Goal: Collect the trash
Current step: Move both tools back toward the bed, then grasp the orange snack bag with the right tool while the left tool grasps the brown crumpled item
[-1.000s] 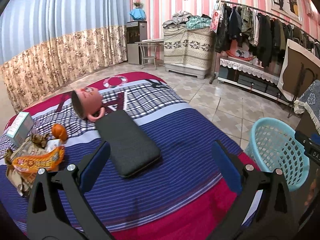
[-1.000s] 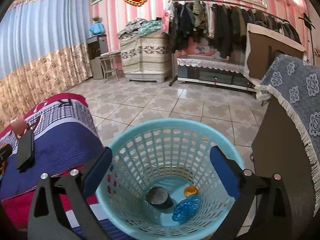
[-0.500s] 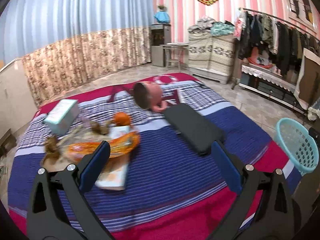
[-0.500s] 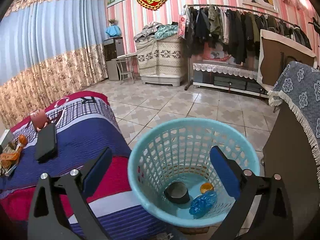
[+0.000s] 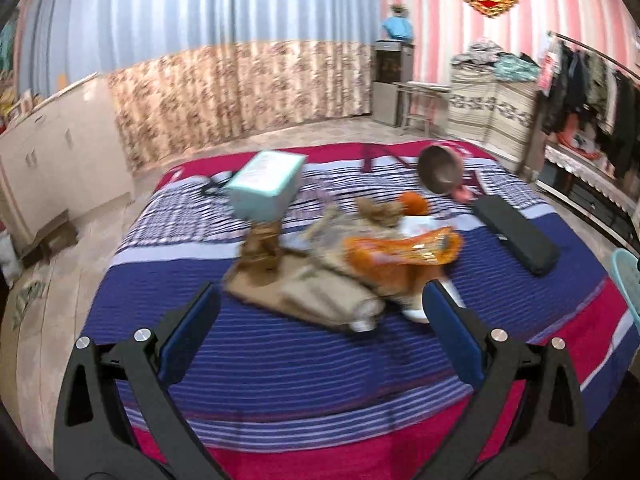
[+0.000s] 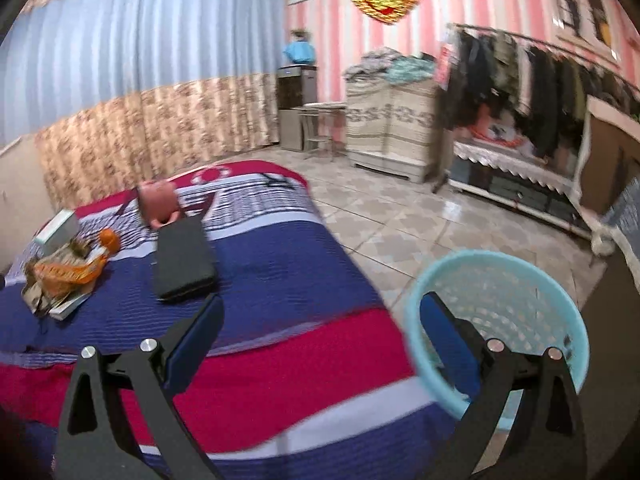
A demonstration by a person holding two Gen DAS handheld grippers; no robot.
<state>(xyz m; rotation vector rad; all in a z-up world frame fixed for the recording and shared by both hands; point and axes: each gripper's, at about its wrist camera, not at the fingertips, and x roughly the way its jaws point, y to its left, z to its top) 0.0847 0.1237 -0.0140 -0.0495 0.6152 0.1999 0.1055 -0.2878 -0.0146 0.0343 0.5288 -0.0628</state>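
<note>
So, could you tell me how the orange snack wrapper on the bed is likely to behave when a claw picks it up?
The orange snack wrapper looks crumpled and thin, so it will probably flop and crinkle. It seems light for its size. It lies across brown paper scraps, so some may drag along.

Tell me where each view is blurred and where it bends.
Left wrist view: motion blur smears the orange wrapper and brown paper, while the left gripper stays sharp; fisheye bows the curtains. Right wrist view: the blue basket rim and bedspread edge smear; the clothes rack curves.
</note>
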